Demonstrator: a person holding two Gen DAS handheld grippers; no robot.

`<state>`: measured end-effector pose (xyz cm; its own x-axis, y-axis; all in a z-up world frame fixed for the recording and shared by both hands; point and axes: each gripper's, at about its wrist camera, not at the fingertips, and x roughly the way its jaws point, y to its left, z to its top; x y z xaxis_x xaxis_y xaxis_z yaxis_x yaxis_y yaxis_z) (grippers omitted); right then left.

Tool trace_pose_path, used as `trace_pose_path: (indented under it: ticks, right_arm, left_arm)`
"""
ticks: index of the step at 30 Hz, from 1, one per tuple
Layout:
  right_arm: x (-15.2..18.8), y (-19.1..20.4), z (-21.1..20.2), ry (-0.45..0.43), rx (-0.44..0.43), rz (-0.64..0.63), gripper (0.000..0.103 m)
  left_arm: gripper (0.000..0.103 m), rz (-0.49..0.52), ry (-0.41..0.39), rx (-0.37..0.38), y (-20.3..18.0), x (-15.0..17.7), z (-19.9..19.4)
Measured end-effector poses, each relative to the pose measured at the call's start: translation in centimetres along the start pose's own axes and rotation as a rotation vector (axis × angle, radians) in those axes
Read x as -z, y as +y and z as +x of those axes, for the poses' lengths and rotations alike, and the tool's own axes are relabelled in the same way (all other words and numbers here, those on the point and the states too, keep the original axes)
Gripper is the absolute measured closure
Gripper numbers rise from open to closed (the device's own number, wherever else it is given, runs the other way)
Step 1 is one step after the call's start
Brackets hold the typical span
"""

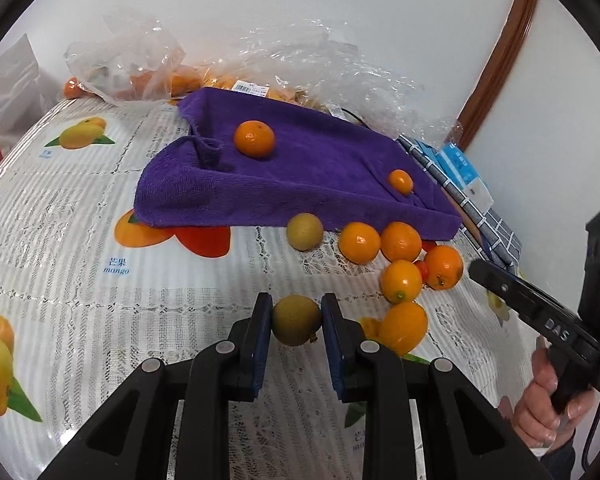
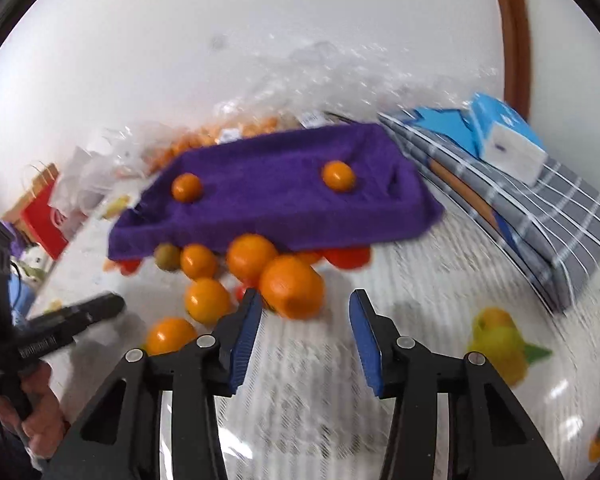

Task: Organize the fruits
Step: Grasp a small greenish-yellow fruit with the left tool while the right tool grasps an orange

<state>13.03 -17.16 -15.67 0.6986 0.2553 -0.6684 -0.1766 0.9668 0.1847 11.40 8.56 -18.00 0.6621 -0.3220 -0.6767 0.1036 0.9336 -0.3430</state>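
Brownish-green fruit (image 1: pixel 296 320) sits clamped between the left hand-held gripper (image 1: pixel 296 322) pads, just above the worktop (image 1: pixel 80 220); the right hand-held gripper (image 2: pixel 304 320) gapes wide, holding nothing, near the oranges (image 2: pixel 292 286) beside the purple towel (image 2: pixel 276 196)

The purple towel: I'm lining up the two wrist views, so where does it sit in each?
Left wrist: the purple towel fills the upper centre, with two oranges on it.
Right wrist: the purple towel lies mid-frame, above the loose fruit.
Shared landmark: the grey checked cloth to its right.
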Motion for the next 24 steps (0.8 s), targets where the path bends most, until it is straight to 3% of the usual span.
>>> trace_pose_path:
  ticks: [11,24]
  right_arm:
    - [-0.4,-1.0,3.6,0.088,-0.103,0.065,0.06]
    - [0.9,-4.1,0.1,0.082,-0.135,0.17,0.066]
  left_arm:
    - [0.079,-0.017,0.009,-0.001,0.3,-0.1,0.2]
    - [0.079,0.003,0.027,-0.001,0.0,0.0,0.7]
